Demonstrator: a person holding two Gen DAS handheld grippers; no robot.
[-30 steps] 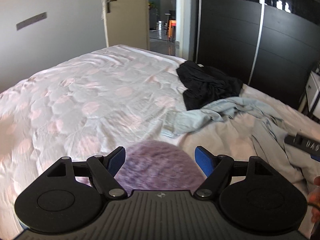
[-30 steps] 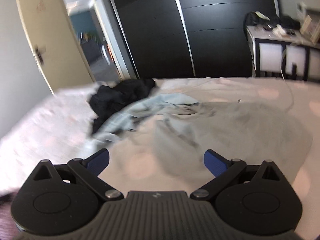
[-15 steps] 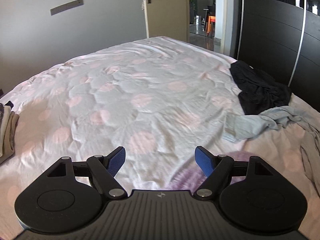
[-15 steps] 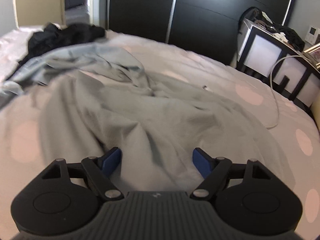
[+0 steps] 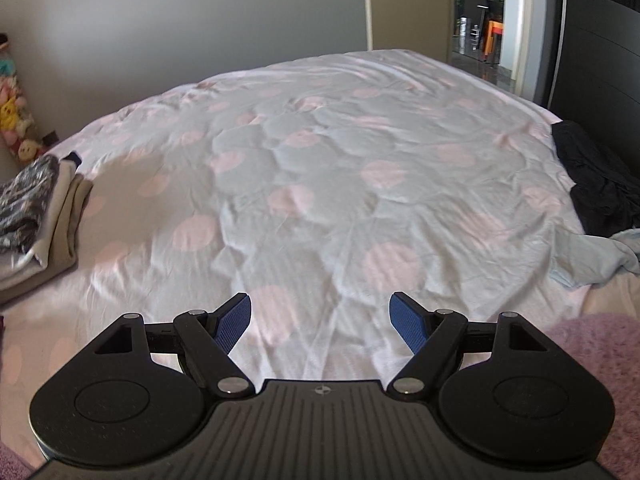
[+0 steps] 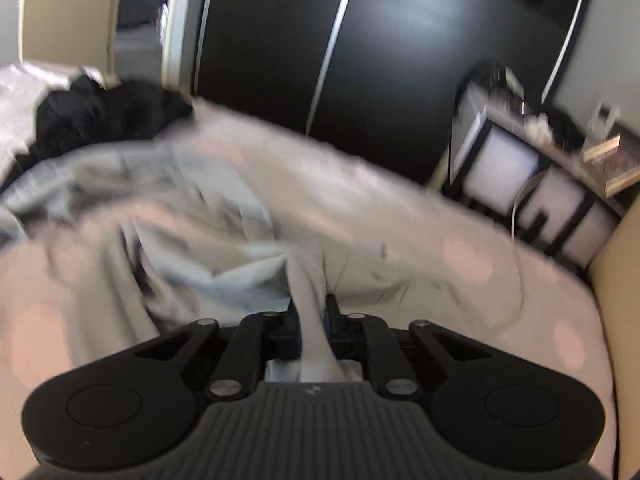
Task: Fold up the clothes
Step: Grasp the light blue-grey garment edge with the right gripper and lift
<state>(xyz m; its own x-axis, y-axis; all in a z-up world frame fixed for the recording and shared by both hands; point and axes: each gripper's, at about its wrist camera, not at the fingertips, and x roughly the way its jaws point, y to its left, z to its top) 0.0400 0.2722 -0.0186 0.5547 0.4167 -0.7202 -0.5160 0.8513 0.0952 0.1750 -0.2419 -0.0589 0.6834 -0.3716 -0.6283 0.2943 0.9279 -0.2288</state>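
Grey garment lay rumpled on the bed, a pinched ridge of it between the pads of my right claw, whose jaws were closing on it. It looked soft, light and limp, likely to sag, so I judged an edge or corner the better hold. My left claw hung spread wide and empty over bare bedspread, angled downward. Farther off sat a folded pile and a black garment.
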